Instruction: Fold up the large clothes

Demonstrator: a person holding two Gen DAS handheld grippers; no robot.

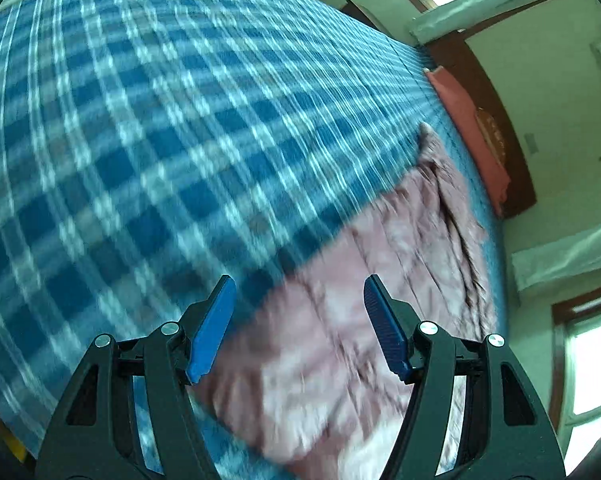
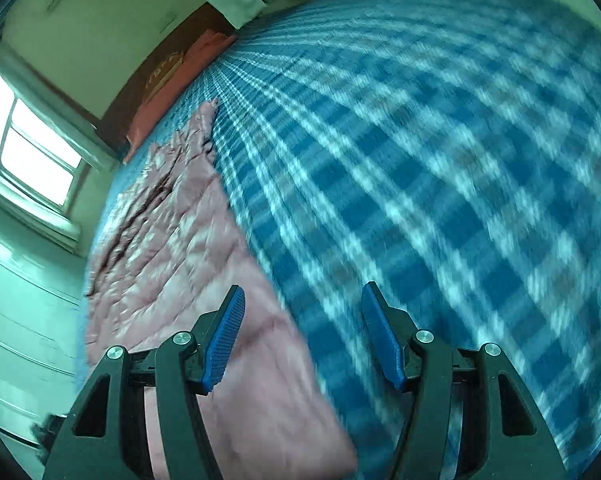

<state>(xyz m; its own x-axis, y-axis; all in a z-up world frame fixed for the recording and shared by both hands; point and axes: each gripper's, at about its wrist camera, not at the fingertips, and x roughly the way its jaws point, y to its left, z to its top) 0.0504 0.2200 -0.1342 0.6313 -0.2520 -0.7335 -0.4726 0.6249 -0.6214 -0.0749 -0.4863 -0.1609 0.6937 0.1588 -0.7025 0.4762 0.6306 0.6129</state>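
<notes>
Overhead, pink garment [image 1: 364, 320] (on plaid bedspread [image 1: 160, 140])

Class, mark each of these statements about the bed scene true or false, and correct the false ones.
1. The left tool is open and holds nothing. True.
2. The pink garment lies on a plain white sheet. False: it lies on a blue checked bedcover.
3. The right tool is shut on the garment. False: it is open and empty.
4. A window shows in the right wrist view. True.
</notes>
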